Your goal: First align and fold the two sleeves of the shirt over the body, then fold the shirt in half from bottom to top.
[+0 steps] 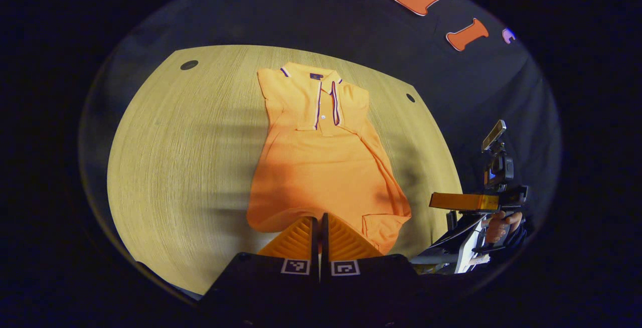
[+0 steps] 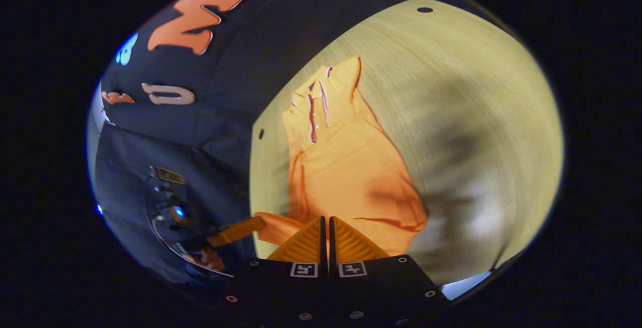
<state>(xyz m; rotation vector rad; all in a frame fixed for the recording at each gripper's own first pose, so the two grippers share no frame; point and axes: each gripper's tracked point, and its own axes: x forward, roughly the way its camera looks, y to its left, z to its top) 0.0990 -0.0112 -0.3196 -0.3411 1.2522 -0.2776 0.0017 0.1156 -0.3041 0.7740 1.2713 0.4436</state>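
- Ribbed finger faces of the left gripper (image 1: 319, 240) stand pressed together with only a hairline slit between them and nothing held; they hover just over the near hem of the shirt (image 1: 321, 167), close to the hem's middle.
- Straight ahead of this claw the shirt's long axis runs away, hem nearest, collar (image 1: 321, 79) farthest, so a bottom-to-top fold would travel directly forward from the fingers.
- Off to this claw's right, past the table edge, the right gripper (image 1: 464, 201) is held in a hand (image 1: 499, 225), well clear of the cloth.
- From the right gripper (image 2: 325, 241) itself, its fingers are likewise closed on nothing, poised above the hem corner on that side; the shirt stretches ahead and slightly leftward.
- Both sleeves appear already laid over the body, the right-hand one lying as a long diagonal flap, so my judgement is that the half fold is next and both claws are about equally near the hem.
- Hard to tell: whether either claw touches fabric, since the fingers cover the hem beneath them; the table (image 1: 190, 167) near edge is cut off.
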